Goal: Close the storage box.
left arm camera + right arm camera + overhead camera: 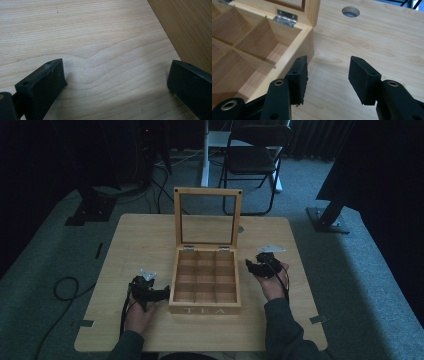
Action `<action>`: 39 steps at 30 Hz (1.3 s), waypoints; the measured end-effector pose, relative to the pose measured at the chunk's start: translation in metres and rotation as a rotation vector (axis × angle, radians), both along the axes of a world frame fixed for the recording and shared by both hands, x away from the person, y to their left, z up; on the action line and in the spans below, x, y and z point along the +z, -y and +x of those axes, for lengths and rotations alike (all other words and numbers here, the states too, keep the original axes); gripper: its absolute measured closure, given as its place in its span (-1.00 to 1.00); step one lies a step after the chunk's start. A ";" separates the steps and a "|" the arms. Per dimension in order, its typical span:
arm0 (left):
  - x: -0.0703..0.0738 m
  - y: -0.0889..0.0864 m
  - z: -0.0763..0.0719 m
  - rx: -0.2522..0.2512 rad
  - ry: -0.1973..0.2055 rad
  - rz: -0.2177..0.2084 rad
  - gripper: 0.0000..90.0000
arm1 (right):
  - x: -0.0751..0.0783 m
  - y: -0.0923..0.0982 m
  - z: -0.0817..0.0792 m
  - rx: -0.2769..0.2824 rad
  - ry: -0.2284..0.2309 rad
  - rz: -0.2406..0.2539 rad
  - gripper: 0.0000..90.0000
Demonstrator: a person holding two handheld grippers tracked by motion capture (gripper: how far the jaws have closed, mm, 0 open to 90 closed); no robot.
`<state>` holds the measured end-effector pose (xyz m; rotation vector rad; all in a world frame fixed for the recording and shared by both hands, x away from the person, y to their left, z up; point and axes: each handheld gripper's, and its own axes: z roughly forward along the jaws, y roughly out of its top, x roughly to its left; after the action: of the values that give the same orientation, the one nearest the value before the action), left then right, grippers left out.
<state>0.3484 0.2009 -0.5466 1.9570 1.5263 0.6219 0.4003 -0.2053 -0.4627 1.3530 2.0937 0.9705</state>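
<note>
A wooden tea box sits in the middle of the table, a bit closer to the near edge where the person sits. Its lid stands straight up at the back, with a see-through pane in a wooden frame. Two small metal hinges join the lid to the box. Inside, thin wooden walls cut the box into little square pockets (all the ones in view look bare). The front wall has the word TEA on it.

The left gripper is low over the table just beside the box's left wall, near the front left corner of the box. Its jaws are spread wide, and between them is bare table wood.

The right gripper hangs above the table just to the right of the box, near its back right corner. Its jaws are partly apart with nothing between them, and one jaw is very close to the box's outer wall.

Past the box, toward the far edge of the table, there is a small round hole in the tabletop.
</note>
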 end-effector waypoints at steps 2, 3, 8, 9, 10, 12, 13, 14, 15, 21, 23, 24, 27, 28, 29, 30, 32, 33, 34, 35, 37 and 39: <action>0.000 0.000 0.000 0.000 0.000 0.000 -0.96 | 0.004 -0.002 0.001 0.002 0.006 -0.007 0.08; 0.000 0.000 0.000 -0.001 0.000 0.002 -0.96 | 0.005 -0.002 0.002 0.003 0.010 -0.010 0.07; 0.000 0.000 0.000 -0.003 -0.001 0.004 -0.96 | 0.015 -0.004 0.005 0.009 0.022 -0.004 0.06; 0.000 0.000 0.000 -0.003 -0.001 0.004 -0.96 | 0.017 -0.004 0.006 0.011 0.022 0.002 0.05; 0.000 0.000 0.000 -0.003 -0.001 0.004 -0.96 | 0.019 -0.004 0.006 0.016 0.025 0.003 0.05; 0.000 0.000 0.000 -0.001 0.000 0.001 -0.96 | 0.022 -0.005 0.007 0.015 0.029 -0.001 0.05; 0.000 0.000 0.000 0.001 0.001 -0.001 -0.96 | 0.023 -0.005 0.008 0.016 0.030 -0.003 0.05; 0.000 0.000 0.000 0.001 0.001 -0.001 -0.96 | 0.023 -0.005 0.008 0.016 0.030 -0.003 0.05; 0.000 0.000 0.000 0.000 0.000 0.000 -0.96 | 0.025 -0.005 0.009 0.016 0.034 -0.004 0.05; 0.000 0.000 0.000 -0.003 -0.001 0.004 -0.96 | 0.038 -0.007 0.014 0.016 0.058 -0.004 0.04; 0.000 0.000 0.000 -0.003 -0.002 0.003 -0.96 | 0.041 -0.009 0.015 0.016 0.064 -0.005 0.03; 0.000 0.000 0.000 -0.002 -0.002 0.002 -0.96 | 0.042 -0.009 0.016 0.017 0.066 -0.005 0.02; 0.000 0.000 0.000 -0.002 -0.002 0.002 -0.96 | 0.045 -0.012 0.019 0.023 0.061 -0.004 -0.02; 0.000 0.000 0.000 -0.002 -0.002 0.002 -0.96 | 0.045 -0.013 0.020 0.026 0.056 -0.005 -0.03; 0.000 0.000 0.000 -0.002 -0.002 0.002 -0.96 | 0.046 -0.015 0.022 0.028 0.055 -0.012 -0.05; 0.000 0.000 0.000 -0.002 -0.002 0.002 -0.96 | 0.046 -0.017 0.023 0.024 0.057 -0.015 -0.07; 0.000 0.000 0.000 -0.001 -0.001 0.001 -0.96 | 0.048 -0.019 0.025 0.020 0.053 -0.011 -0.09; 0.000 0.000 0.000 -0.001 -0.001 0.001 -0.96 | 0.049 -0.020 0.027 0.021 0.054 -0.010 -0.10; 0.000 0.000 0.000 -0.002 -0.002 0.002 -0.96 | 0.050 -0.021 0.028 0.018 0.058 -0.010 -0.11; 0.000 0.000 0.000 -0.002 -0.002 0.002 -0.96 | 0.052 -0.022 0.028 0.016 0.058 -0.007 -0.12; 0.000 0.000 0.000 -0.002 -0.002 0.002 -0.96 | 0.055 -0.022 0.031 0.014 0.065 0.025 -0.12; 0.000 0.000 0.000 -0.002 -0.002 0.002 -0.96 | 0.057 -0.023 0.034 0.009 0.069 0.033 -0.12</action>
<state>0.3483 0.2011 -0.5465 1.9614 1.5249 0.6214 0.4339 -0.1826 -0.4056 1.3083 2.0434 1.0450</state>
